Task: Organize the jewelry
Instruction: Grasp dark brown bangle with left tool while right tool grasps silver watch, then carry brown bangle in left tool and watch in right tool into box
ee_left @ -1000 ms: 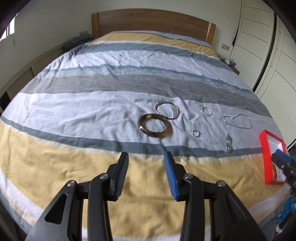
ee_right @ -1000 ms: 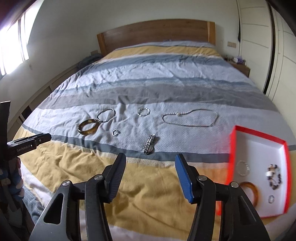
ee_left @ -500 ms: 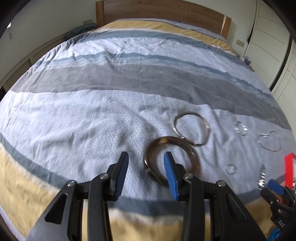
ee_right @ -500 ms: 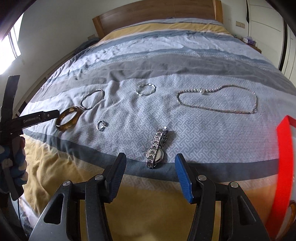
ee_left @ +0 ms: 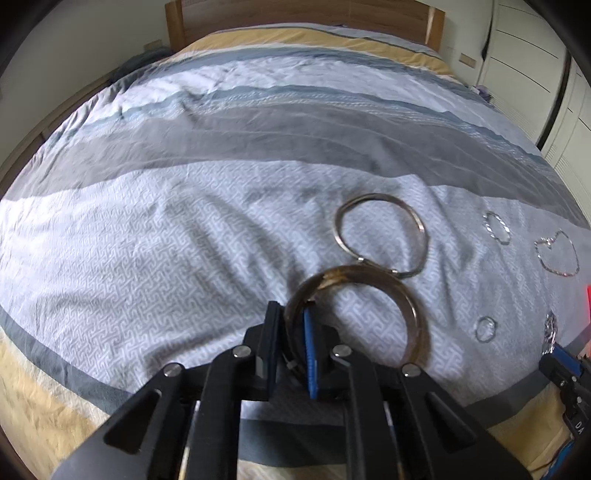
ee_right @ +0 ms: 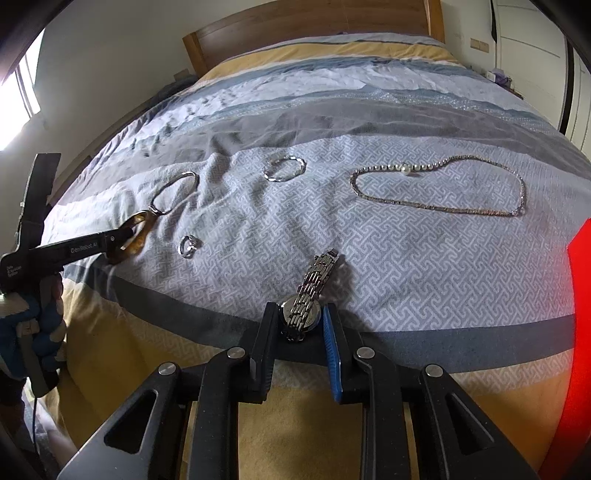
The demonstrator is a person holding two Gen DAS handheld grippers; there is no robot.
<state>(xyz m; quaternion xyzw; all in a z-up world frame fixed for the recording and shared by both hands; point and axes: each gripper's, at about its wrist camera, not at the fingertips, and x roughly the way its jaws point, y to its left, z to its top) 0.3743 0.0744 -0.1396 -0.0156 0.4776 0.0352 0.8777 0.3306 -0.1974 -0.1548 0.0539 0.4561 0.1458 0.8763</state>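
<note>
My left gripper [ee_left: 290, 315] is shut on the near rim of the amber bangle [ee_left: 391, 291], which lies on the bed; it also shows in the right wrist view [ee_right: 136, 236]. My right gripper [ee_right: 299, 317] has its jaws closed around the face of the silver watch [ee_right: 314, 284] on the grey stripe. A thin silver bangle [ee_left: 380, 232] lies just beyond the amber one. A small ring [ee_right: 188, 245], a twisted silver bracelet [ee_right: 285, 168] and a pearl chain necklace [ee_right: 439, 184] lie loose on the bedspread.
The red-edged jewelry box [ee_right: 580, 332] sits at the right edge of the right wrist view. The striped bedspread [ee_left: 221, 166] stretches to a wooden headboard [ee_right: 306, 22]. White wardrobe doors [ee_left: 524, 55] stand on the right.
Both grippers moved forward and down to the bed and closed: the left onto the amber bangle's rim, the right around the watch.
</note>
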